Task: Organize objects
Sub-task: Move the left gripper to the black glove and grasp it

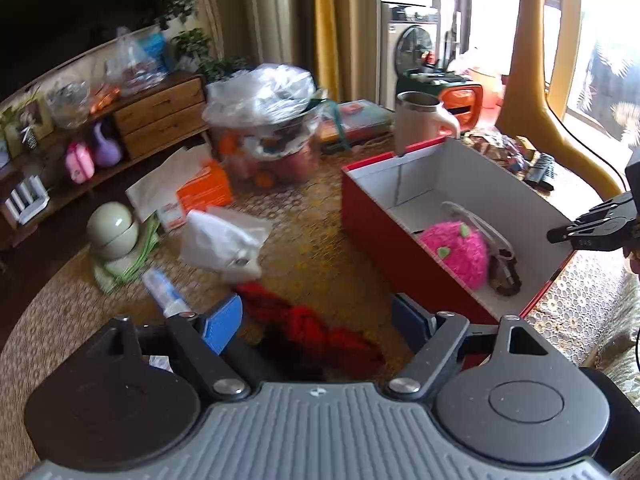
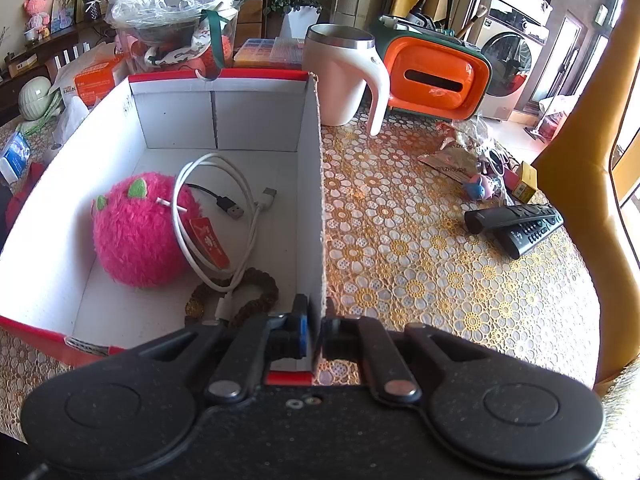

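Here, on the desk with the lace cloth: red box, open-topped, white inside. Within it, pink plush ball at the left, white cable looped over and beside it, black USB lead behind, brown bead bracelet at the near end. Right hand-held gripper clamped tight on the box's near right wall, one pad inside, one outside. Left hand-held gripper spread wide, nothing between the blue pads, hovering above a red knitted item, possibly a scarf, blurred, lying left of the box. Far side: white mug, orange case. Right of the box, well apart: two black remotes.
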Tool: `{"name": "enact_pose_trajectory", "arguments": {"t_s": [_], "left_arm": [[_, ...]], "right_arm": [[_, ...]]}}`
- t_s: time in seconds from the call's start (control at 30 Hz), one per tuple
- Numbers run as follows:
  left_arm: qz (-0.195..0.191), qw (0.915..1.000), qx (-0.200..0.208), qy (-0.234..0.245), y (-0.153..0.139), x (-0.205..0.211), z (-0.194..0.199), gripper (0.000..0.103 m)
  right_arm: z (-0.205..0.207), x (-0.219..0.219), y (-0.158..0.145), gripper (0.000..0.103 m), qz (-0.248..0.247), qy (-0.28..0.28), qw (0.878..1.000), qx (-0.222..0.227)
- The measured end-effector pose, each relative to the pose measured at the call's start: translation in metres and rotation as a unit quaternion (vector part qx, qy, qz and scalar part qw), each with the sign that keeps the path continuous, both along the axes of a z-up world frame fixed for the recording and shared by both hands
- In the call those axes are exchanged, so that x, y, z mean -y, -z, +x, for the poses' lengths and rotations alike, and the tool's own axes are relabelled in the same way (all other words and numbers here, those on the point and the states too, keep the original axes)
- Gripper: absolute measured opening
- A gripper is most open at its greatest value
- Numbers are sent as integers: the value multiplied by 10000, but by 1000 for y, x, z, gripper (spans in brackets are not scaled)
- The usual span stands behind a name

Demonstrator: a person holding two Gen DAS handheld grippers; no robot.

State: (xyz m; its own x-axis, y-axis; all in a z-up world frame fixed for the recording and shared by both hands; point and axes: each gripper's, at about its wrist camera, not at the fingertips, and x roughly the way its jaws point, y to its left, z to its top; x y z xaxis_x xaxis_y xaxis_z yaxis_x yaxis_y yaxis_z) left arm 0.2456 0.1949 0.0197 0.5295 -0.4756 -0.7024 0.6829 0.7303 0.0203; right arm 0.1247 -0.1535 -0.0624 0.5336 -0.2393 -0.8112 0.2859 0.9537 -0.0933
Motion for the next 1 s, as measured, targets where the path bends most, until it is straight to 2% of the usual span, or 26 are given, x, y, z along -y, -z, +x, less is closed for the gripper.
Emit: {"name": "enact_pose_trajectory", "arguments": {"t_s": [0.17, 0.27, 0.33, 0.37, 0.53, 0.77, 1.0], "left_arm": [[8, 9989, -228, -403, 20, -30, 2, 86], [45, 9979, -324, -563, 35, -36, 1, 91], [61, 9976, -298, -617, 46, -35, 1, 100], [65, 9976, -262, -638, 51, -34, 1, 101], [170, 9976, -206, -635, 77, -23, 7, 101], [-90, 9917, -577, -1148, 104, -21, 31, 101], [-26, 9890, -530, -1383, 117, -18, 42, 99]], "right_arm": [[-1, 0, 0, 7, -9, -1, 10000, -3], [-1, 0, 0, 7, -11, -2, 10000, -4], [-1, 0, 0, 7, -14, -2, 10000, -4], [-1, 0, 0, 7, -13, 0, 10000, -6], [-2, 0, 0, 8, -23, -7, 10000, -11], [-2, 0, 0, 8, -28, -8, 10000, -14], [-1, 0, 0, 8, -33, -7, 10000, -21]]}}
